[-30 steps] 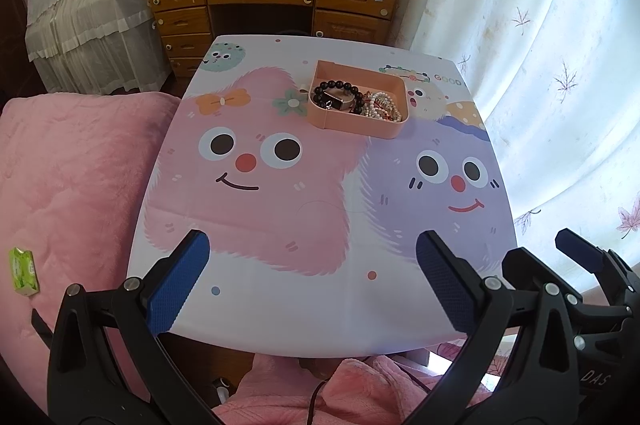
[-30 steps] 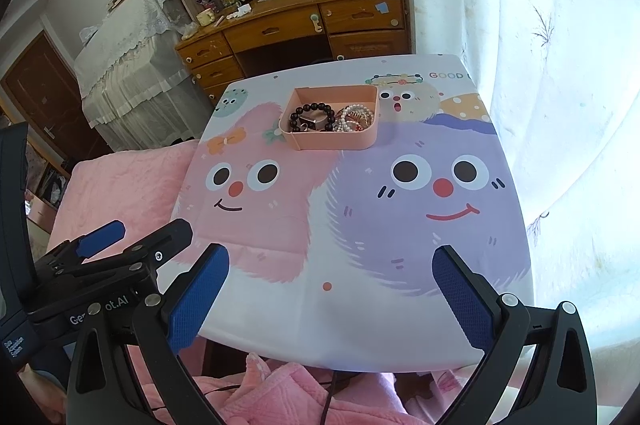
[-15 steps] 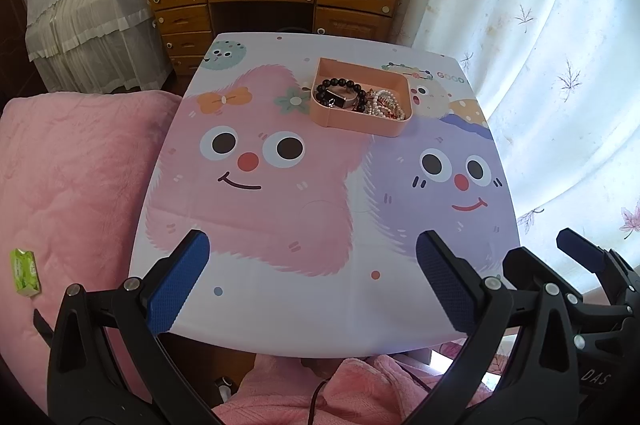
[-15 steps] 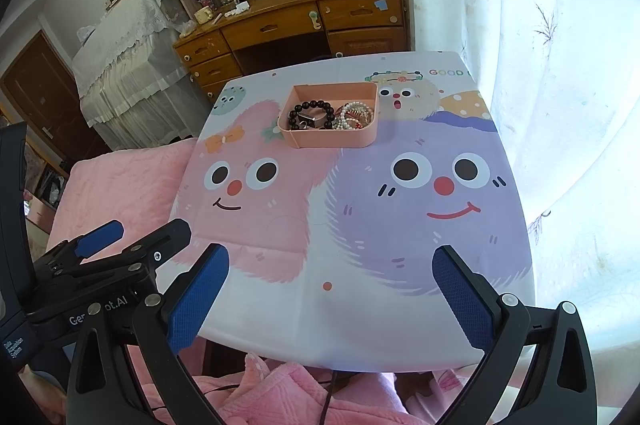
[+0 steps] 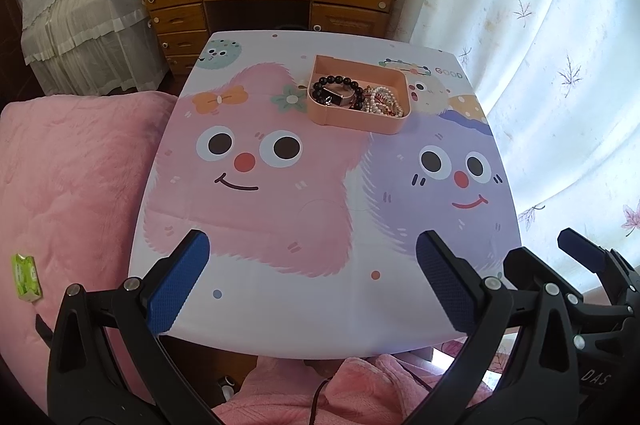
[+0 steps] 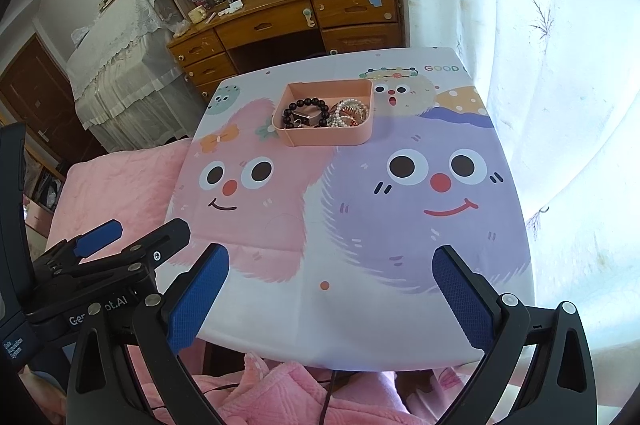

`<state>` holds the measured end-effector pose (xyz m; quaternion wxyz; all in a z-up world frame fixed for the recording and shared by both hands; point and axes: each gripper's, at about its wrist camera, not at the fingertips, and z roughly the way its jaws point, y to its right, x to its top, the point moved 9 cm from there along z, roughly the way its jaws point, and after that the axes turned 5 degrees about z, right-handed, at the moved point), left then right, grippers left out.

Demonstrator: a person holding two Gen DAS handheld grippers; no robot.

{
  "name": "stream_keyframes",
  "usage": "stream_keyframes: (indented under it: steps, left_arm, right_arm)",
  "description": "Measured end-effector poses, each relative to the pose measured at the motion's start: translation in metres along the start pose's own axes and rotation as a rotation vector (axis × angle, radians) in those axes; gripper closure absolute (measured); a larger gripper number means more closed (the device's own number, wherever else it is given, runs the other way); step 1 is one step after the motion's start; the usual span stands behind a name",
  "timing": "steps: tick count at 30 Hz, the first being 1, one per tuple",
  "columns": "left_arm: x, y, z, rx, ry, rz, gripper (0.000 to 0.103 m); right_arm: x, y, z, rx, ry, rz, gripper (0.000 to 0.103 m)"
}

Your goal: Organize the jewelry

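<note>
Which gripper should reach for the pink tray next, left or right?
Right, by a small margin. Both the left gripper and right gripper are open and empty at the near table edge. The pink tray sits far back, slightly closer to centre in the right view.

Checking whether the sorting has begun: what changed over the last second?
Little. Both views drifted slightly, so the pink tray sits a touch higher in the left view. Left gripper and right gripper stayed open and empty near the table's front edge. The black bead bracelet and pearl strands stayed in the tray.
</note>
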<state>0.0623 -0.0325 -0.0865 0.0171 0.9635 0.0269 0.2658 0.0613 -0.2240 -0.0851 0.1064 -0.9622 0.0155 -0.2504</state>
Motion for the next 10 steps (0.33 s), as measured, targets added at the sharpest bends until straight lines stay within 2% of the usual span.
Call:
stream_keyframes:
  steps: [10]
  left_arm:
    - [0.012,0.009,0.008,-0.019,-0.007,0.032,0.000]
  right_arm:
    - [0.003,0.008,-0.002,-0.028,-0.004,0.033,0.000]
